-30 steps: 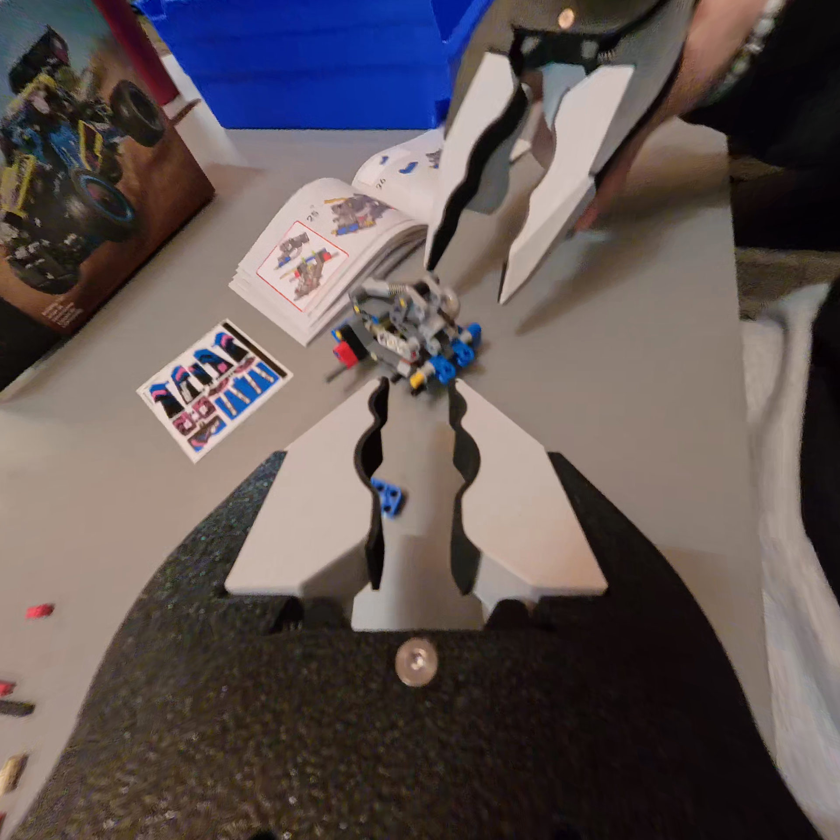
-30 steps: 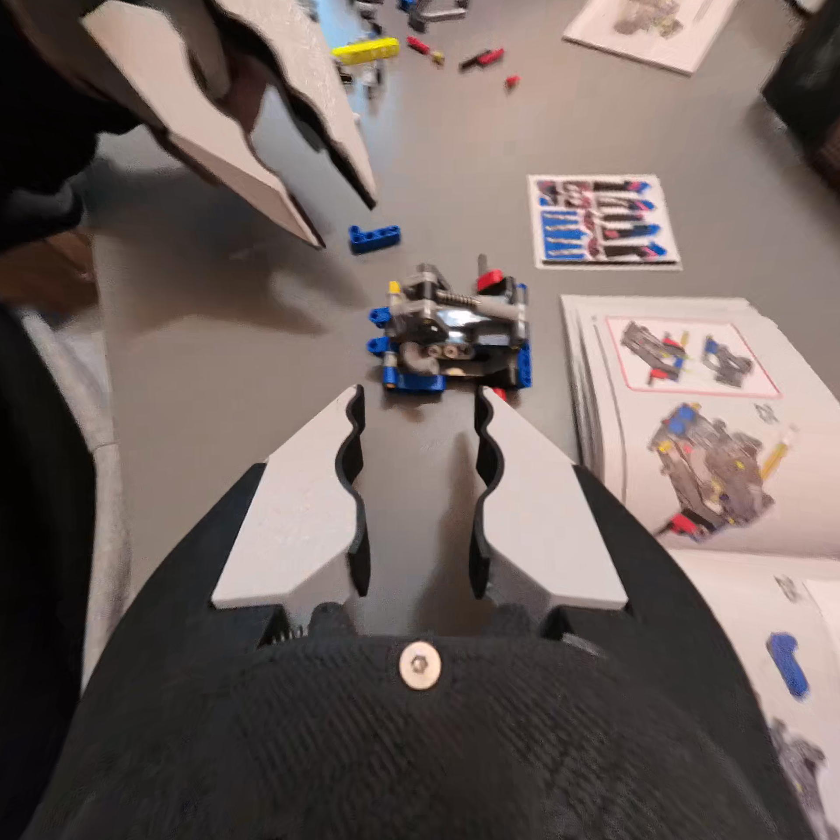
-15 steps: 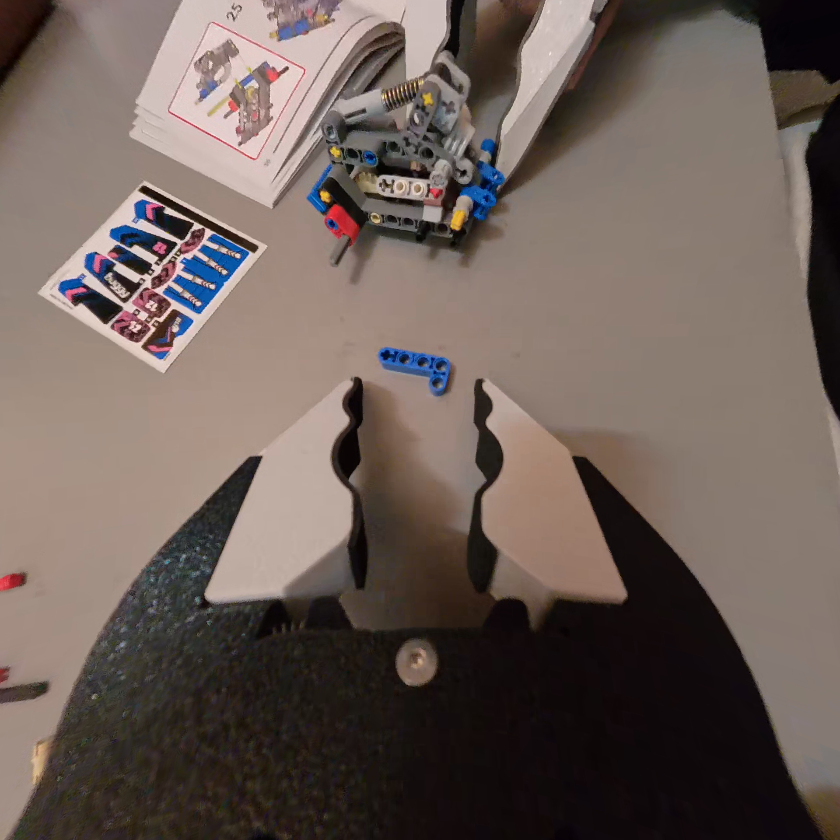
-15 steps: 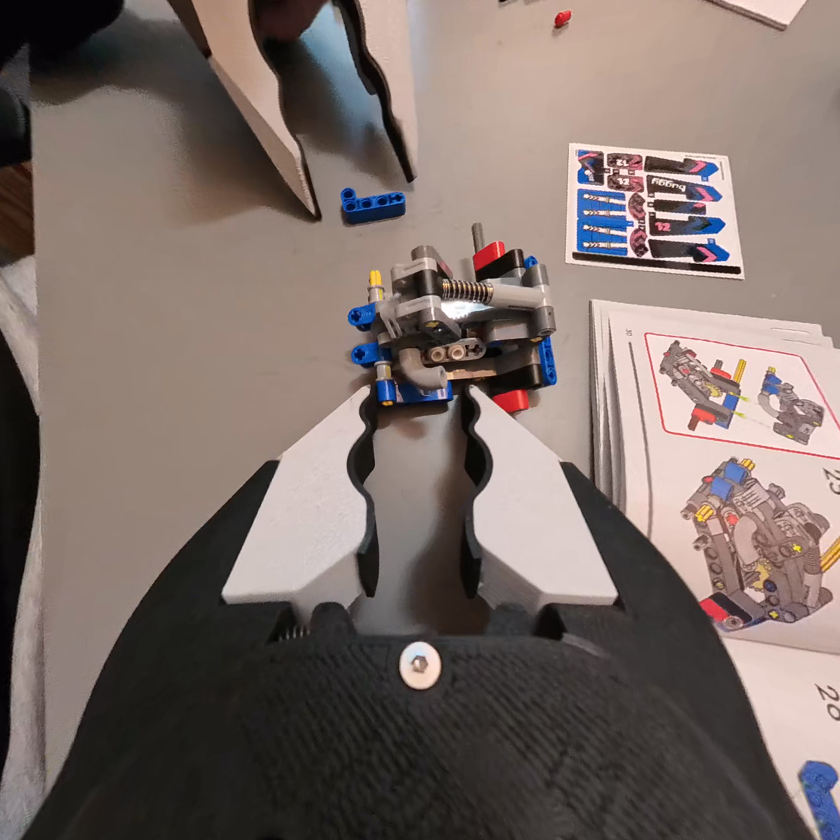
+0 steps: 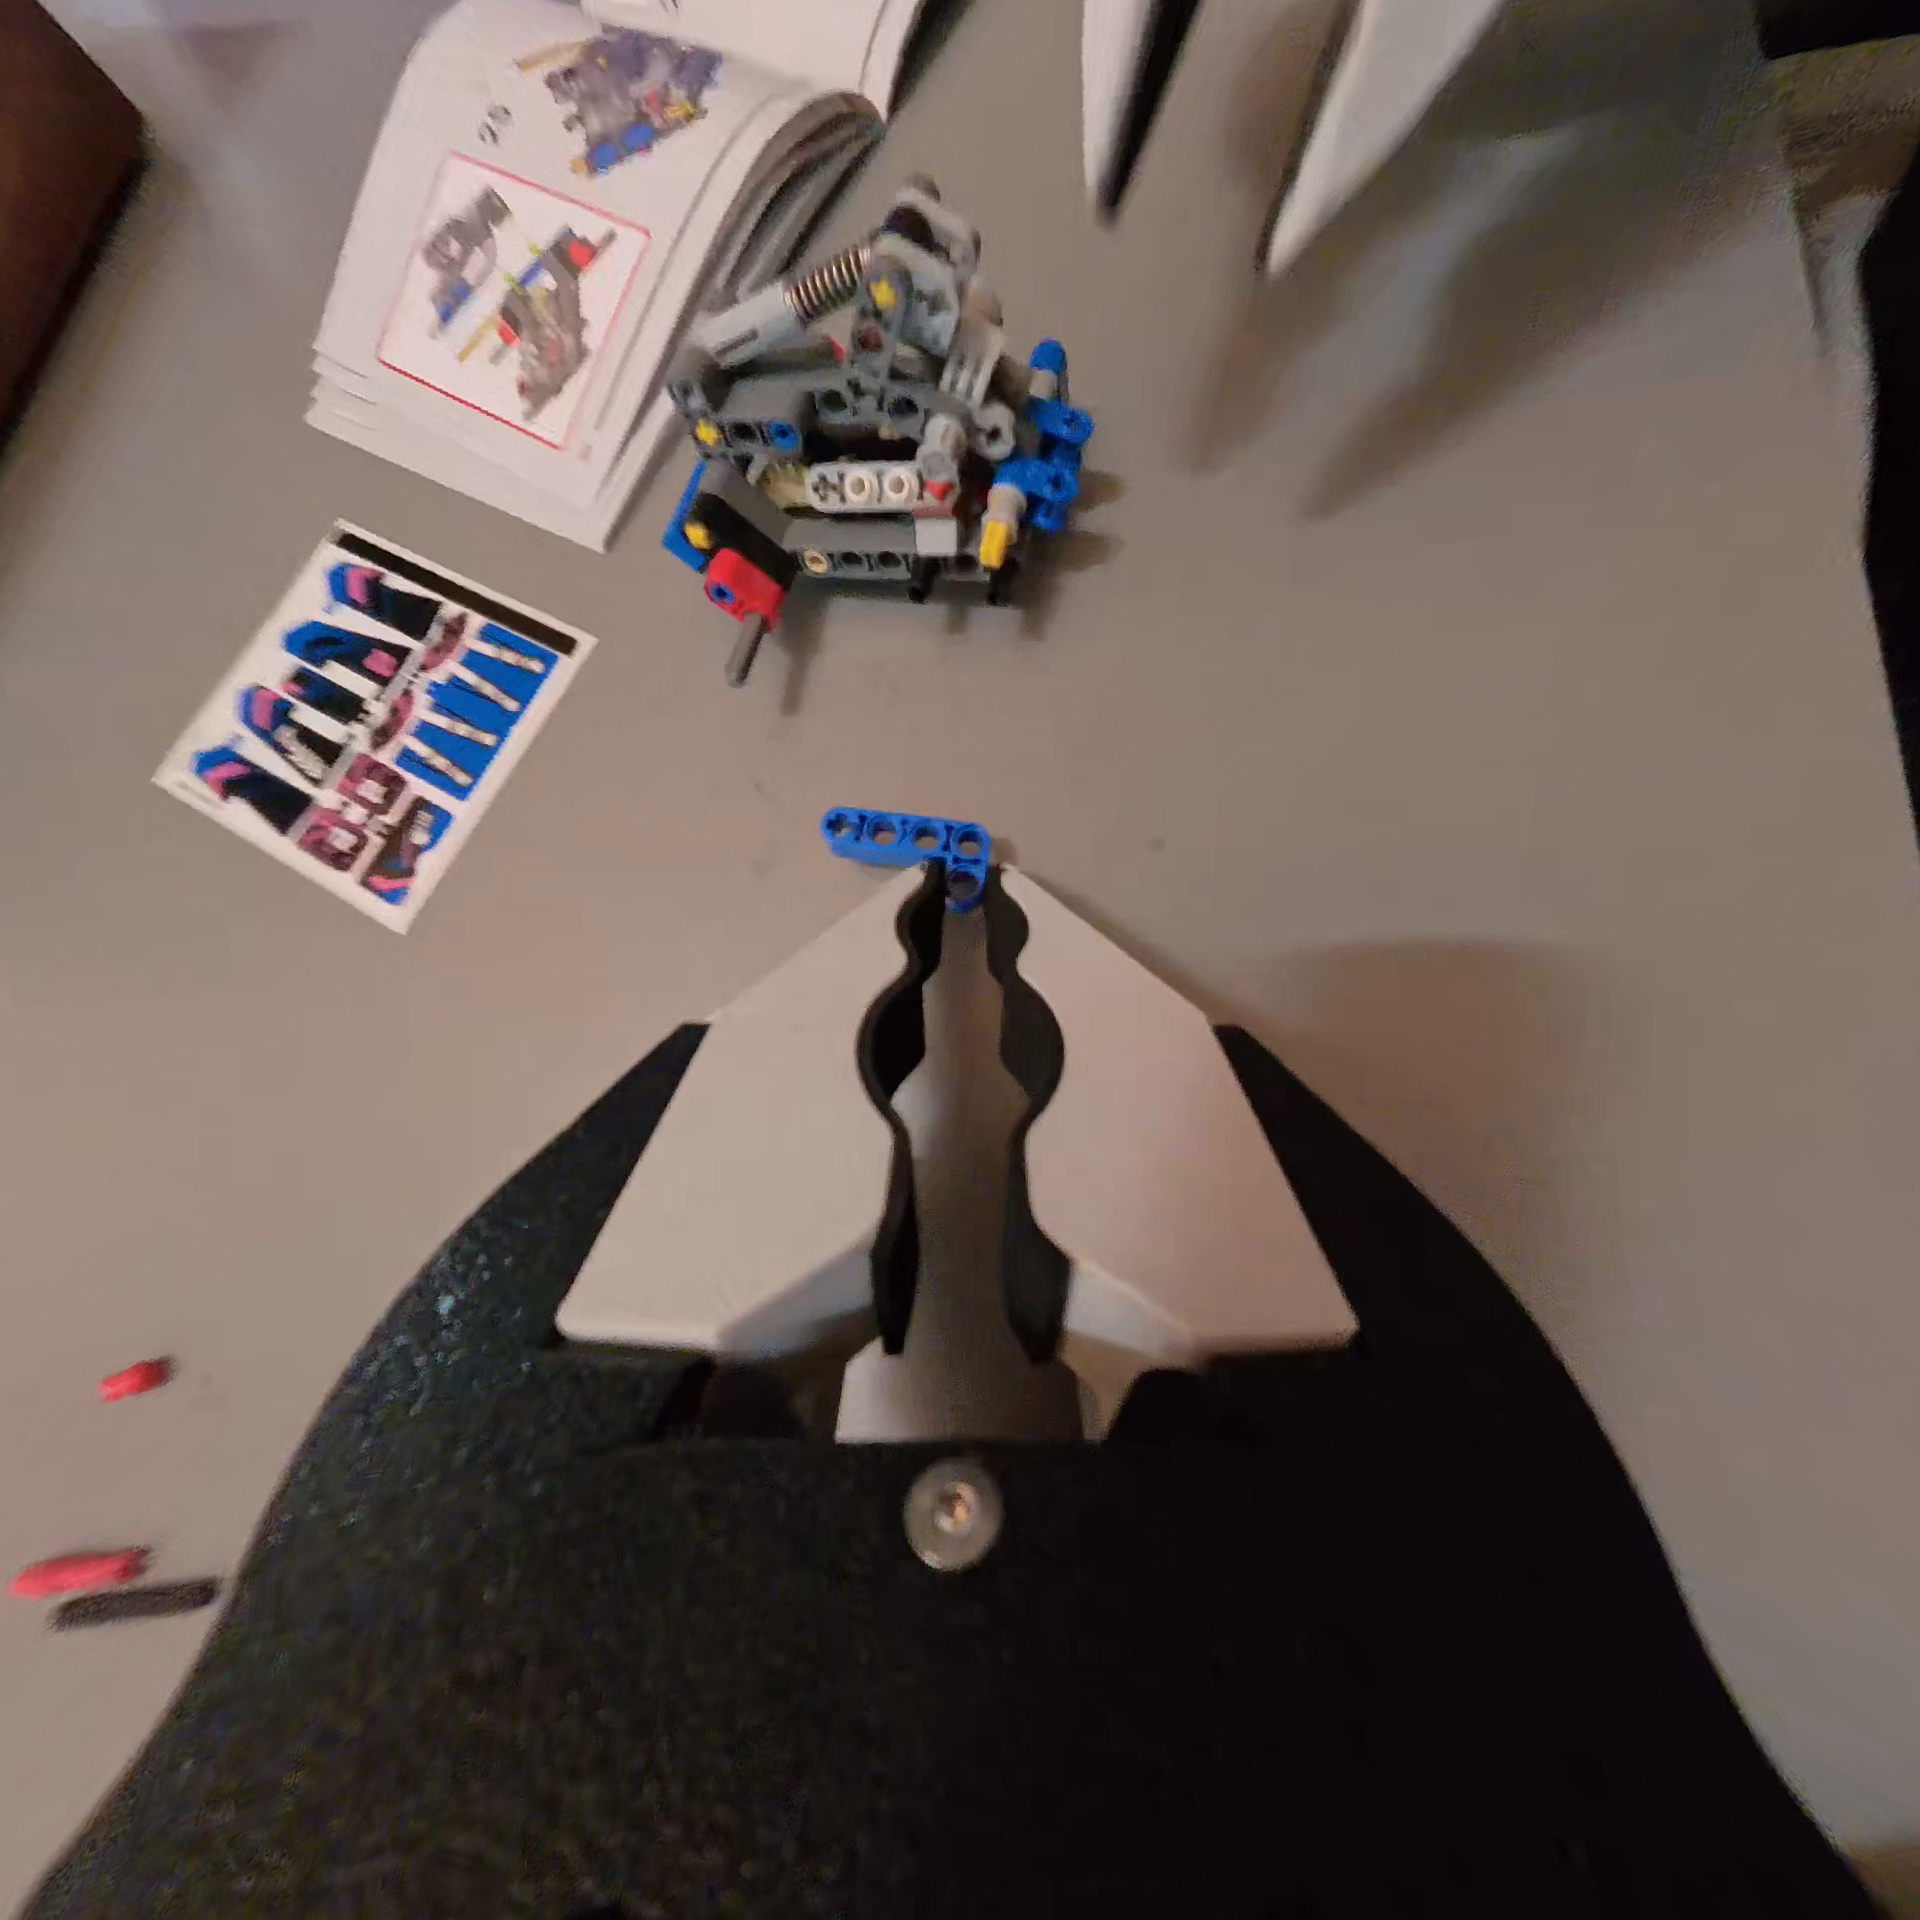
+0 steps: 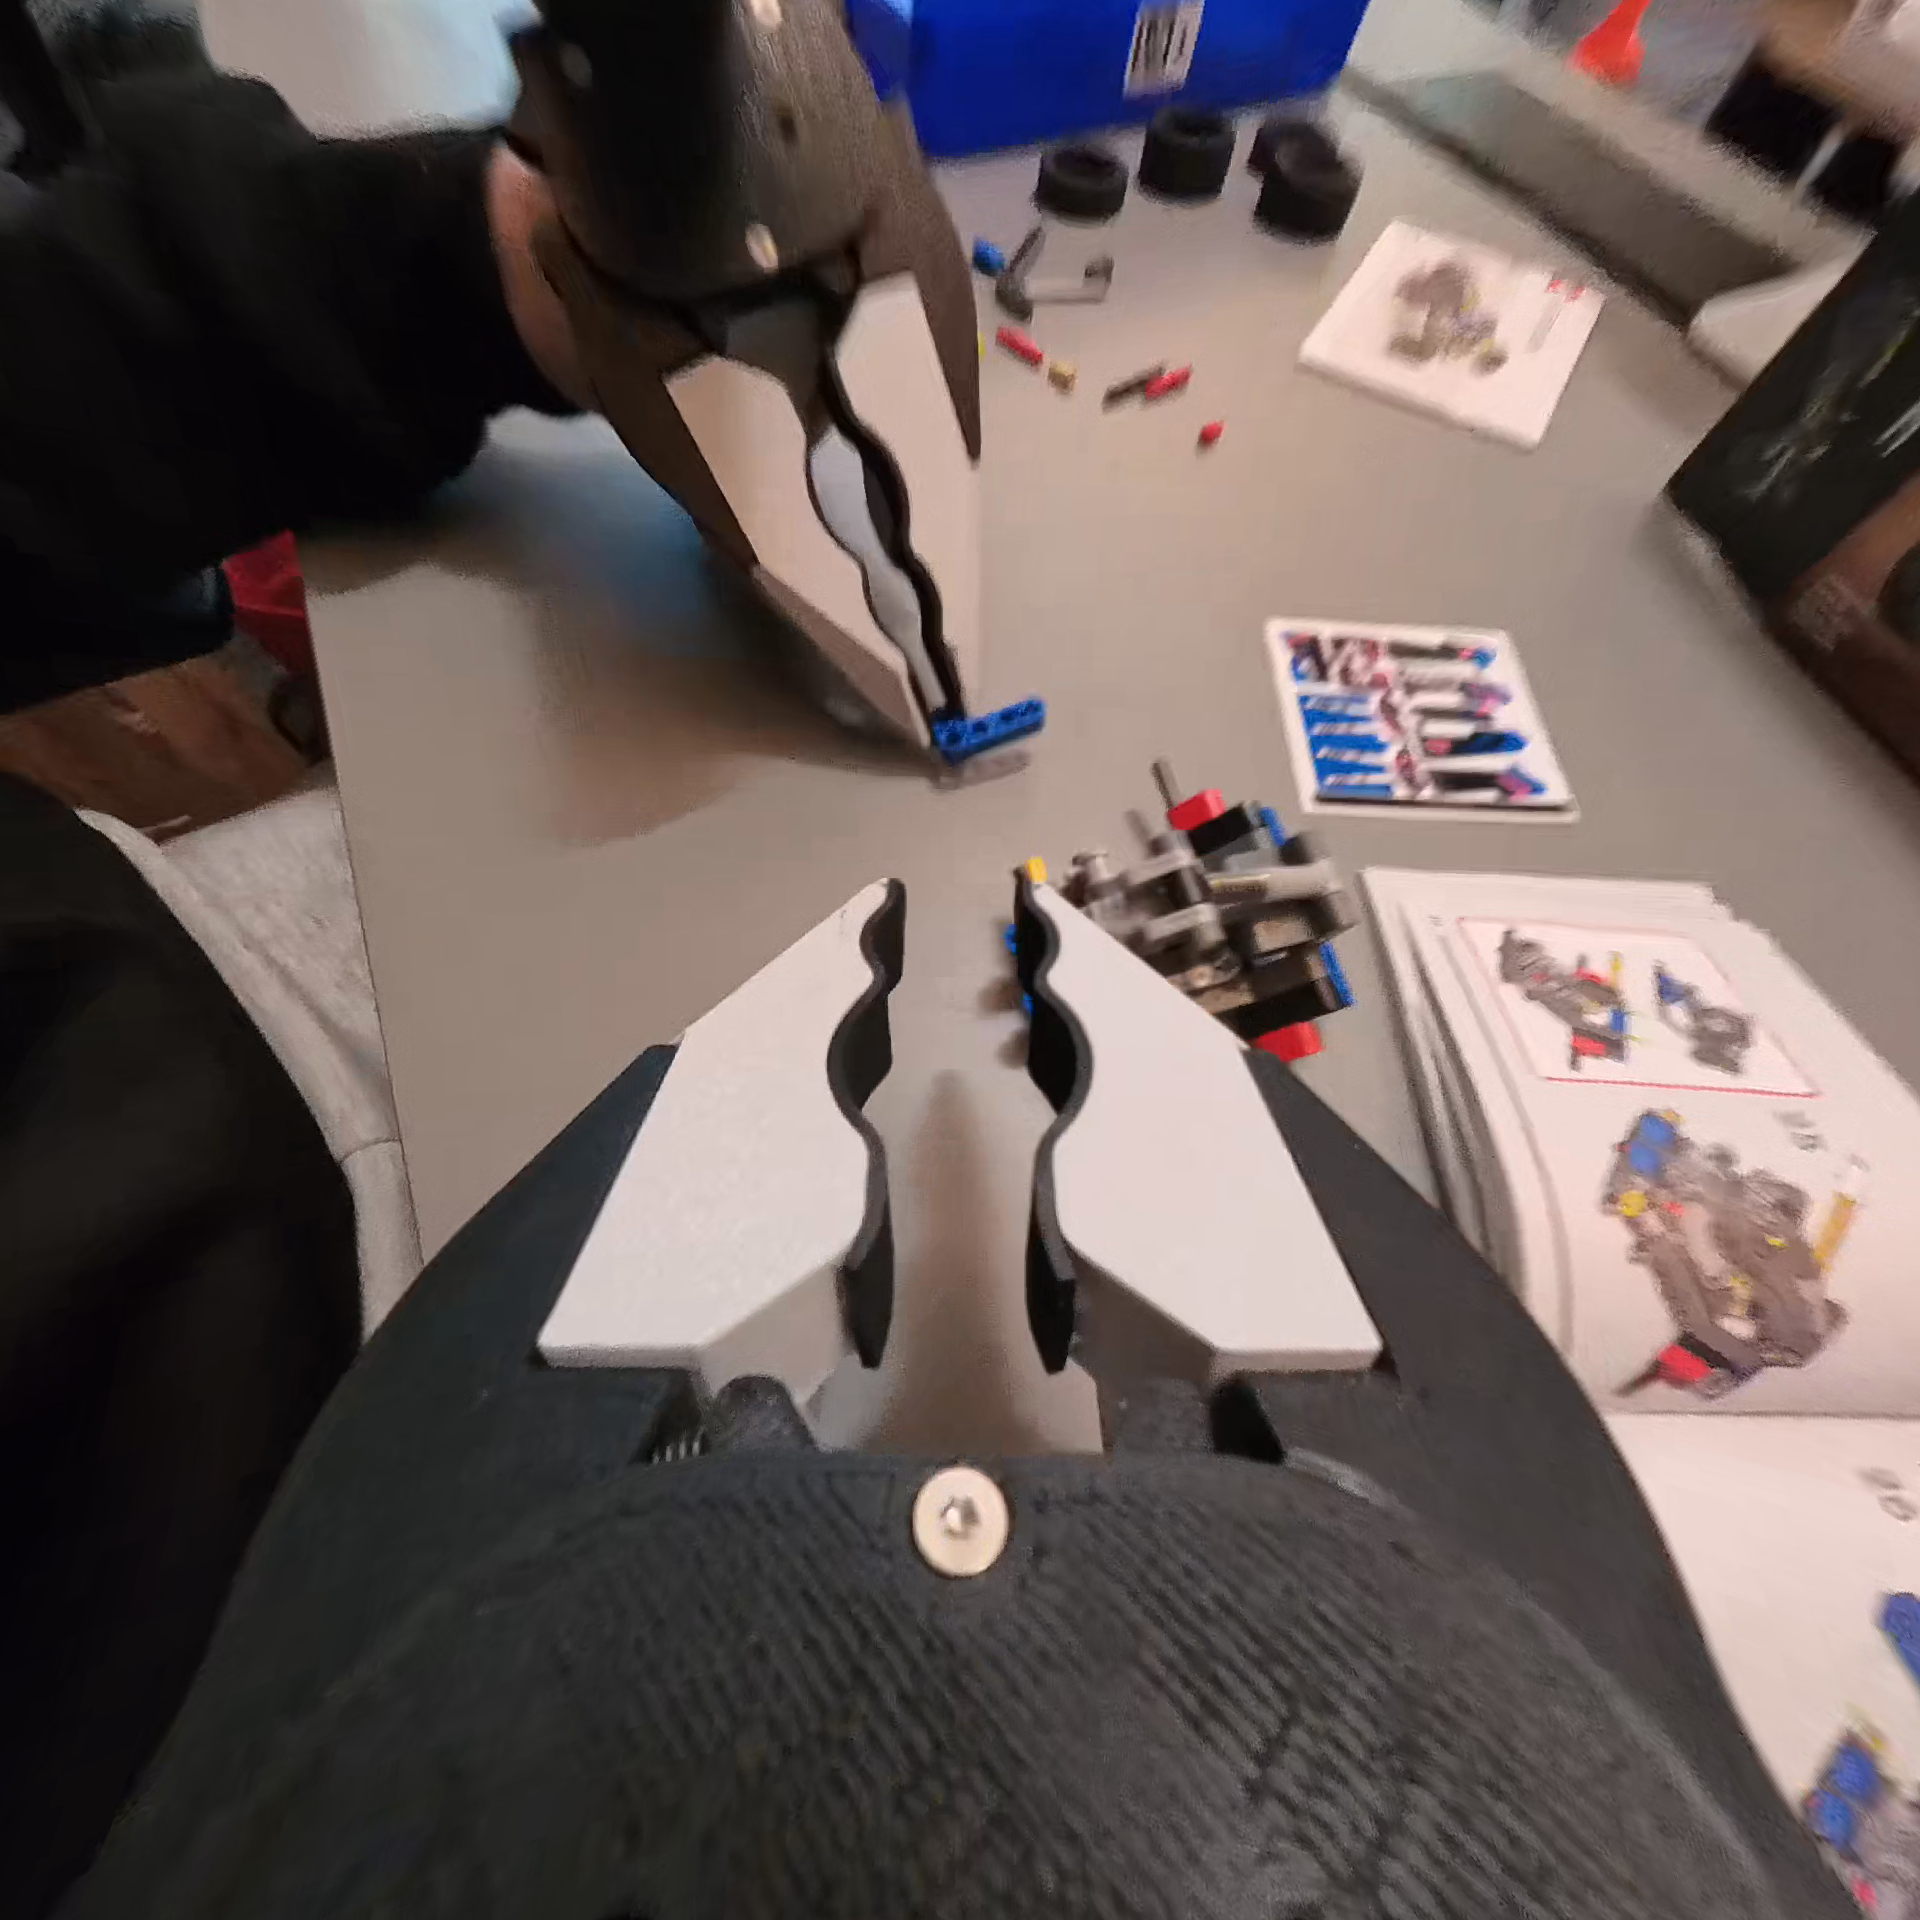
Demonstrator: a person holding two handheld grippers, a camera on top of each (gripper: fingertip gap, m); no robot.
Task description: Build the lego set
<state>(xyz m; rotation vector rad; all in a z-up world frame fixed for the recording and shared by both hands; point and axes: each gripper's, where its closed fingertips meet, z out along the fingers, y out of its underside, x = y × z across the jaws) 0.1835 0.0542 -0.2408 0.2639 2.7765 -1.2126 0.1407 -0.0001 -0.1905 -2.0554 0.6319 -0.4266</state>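
Observation:
A blue L-shaped beam (image 5: 906,837) lies on the grey table (image 5: 1351,779). My left gripper (image 5: 961,881) is shut on its short leg, tips down at the table; it also shows in the right wrist view (image 6: 940,717) pinching the beam (image 6: 992,722). The part-built grey, black and blue chassis (image 5: 883,457) with a spring stands beyond it. My right gripper (image 6: 956,899) is open and empty, raised just left of the chassis (image 6: 1216,935); it also shows blurred at the top of the left wrist view (image 5: 1195,218).
An open instruction booklet (image 5: 540,270) and a sticker sheet (image 5: 374,727) lie left of the chassis. Loose red and black pins (image 5: 94,1579) lie at the left edge. Black tyres (image 6: 1184,156), a blue bin (image 6: 1091,62), a second booklet (image 6: 1444,322) and the set's box (image 6: 1829,436) stand farther off. My right fingertips sit around 10 cm from my left ones.
My left gripper moved forward and closed on the blue beam's short leg. My right gripper pulled back and up from the chassis, staying open.

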